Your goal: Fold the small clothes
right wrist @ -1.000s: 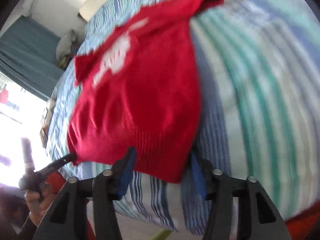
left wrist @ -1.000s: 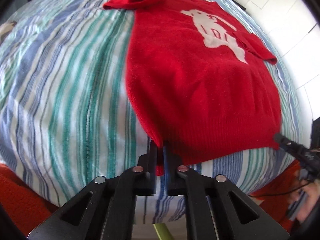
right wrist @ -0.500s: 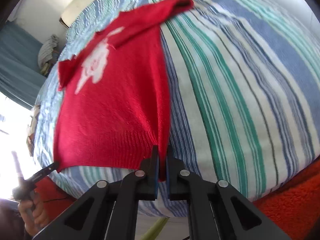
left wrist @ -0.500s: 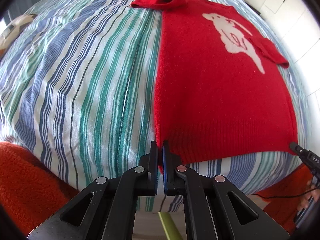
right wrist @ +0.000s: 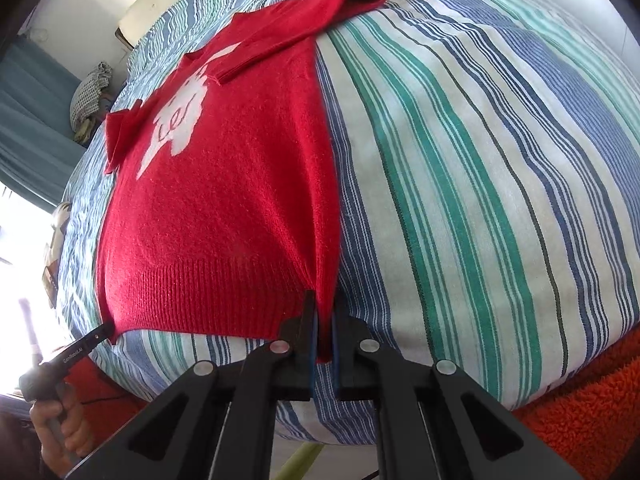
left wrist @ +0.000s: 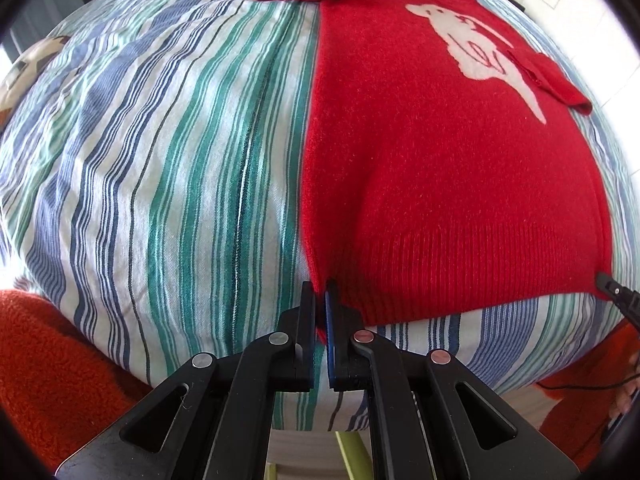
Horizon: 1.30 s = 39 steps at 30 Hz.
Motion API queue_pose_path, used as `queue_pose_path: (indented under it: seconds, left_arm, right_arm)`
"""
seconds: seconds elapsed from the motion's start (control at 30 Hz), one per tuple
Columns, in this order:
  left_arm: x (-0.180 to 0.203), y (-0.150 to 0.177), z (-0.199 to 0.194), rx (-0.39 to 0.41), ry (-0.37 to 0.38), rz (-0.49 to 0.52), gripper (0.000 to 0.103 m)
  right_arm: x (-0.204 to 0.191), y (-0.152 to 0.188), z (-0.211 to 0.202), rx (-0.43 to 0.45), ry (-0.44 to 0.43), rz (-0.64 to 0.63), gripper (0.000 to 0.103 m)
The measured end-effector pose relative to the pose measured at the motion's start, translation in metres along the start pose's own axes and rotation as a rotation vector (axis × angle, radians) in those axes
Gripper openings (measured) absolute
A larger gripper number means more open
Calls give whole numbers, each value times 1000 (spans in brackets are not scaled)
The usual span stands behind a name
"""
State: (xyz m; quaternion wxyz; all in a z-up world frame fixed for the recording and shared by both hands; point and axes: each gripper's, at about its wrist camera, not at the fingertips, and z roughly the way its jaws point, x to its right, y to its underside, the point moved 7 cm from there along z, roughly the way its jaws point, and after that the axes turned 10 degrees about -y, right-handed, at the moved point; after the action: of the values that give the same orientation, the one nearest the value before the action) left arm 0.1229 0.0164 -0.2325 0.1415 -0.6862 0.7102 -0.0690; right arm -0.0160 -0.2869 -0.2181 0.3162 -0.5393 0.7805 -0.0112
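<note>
A small red sweater (left wrist: 440,168) with a white animal print lies flat on a striped bedsheet (left wrist: 180,168), hem toward me. My left gripper (left wrist: 320,296) is shut on the sweater's near left hem corner. My right gripper (right wrist: 324,312) is shut on the near right hem corner of the sweater (right wrist: 224,216). The right gripper's tip also shows at the right edge of the left wrist view (left wrist: 616,296), and the left gripper's tip at the lower left of the right wrist view (right wrist: 92,340). One sleeve is folded over the print; the other is bunched at the far end.
The striped bedsheet (right wrist: 460,160) covers a rounded mattress. An orange fleece blanket (left wrist: 52,368) hangs below the near edge on both sides (right wrist: 592,412). A pillow (right wrist: 88,88) and teal curtain (right wrist: 28,120) lie at the far left.
The right gripper has closed on the hem corner, having been open a second ago. Both grippers have drawn the hem toward me, and the sweater now lies flatter and straighter.
</note>
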Motion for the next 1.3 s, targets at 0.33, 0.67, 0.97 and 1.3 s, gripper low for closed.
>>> queue_pose_path:
  seconds: [0.33,0.67,0.97,1.3]
  left_arm:
    - [13,4,6,6,-13,20,3]
    - [19,5,11,14,-23,37,3]
    - [19,6,11,15,-25,40,4]
    - [19,6,11,16,-27,44,4]
  right_arm:
    - [1,0,1,-2,6,-3,5]
    - [1,0,2,0,5,-3,5]
    - [2,0,2,0,3,0,5]
    - [2,0,2,1,2,4,4]
